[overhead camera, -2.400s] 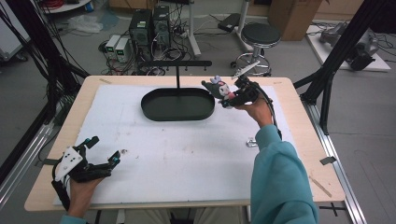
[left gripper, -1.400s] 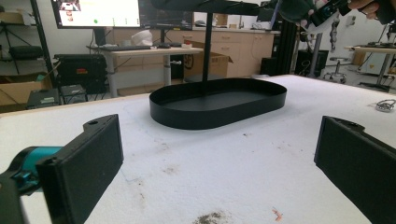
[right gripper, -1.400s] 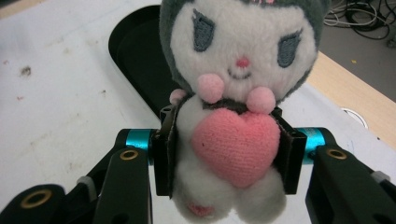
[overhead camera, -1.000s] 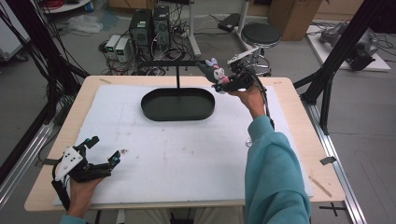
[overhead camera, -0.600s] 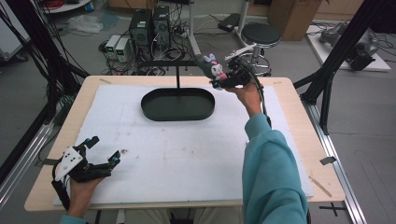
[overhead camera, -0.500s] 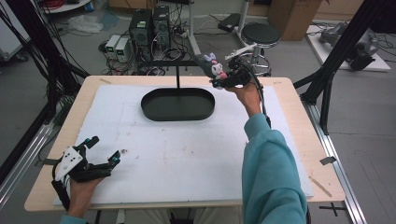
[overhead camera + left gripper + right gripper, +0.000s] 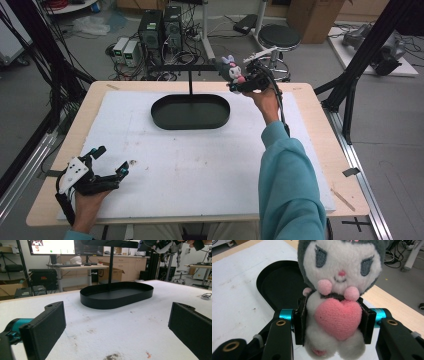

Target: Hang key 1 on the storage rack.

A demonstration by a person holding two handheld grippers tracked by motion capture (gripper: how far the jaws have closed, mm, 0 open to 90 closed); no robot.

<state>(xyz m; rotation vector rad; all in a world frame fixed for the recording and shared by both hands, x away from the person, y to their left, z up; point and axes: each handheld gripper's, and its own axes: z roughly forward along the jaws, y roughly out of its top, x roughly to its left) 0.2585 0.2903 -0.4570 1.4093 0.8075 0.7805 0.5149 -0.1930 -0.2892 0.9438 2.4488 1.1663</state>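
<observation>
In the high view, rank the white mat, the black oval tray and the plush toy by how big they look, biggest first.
1. White mat, covering most of the table.
2. Black oval tray, much smaller than the mat.
3. Plush toy, smallest; the right gripper holds it raised, nearer the camera, yet it looks far smaller than the tray.

Your right gripper (image 7: 332, 327) hides the sides of the plush toy (image 7: 339, 290), whose head top runs off the frame. The black tray (image 7: 279, 287) is partly covered behind it. In the left gripper view, the stand's crossbar (image 7: 110, 242) is cut off above.
</observation>
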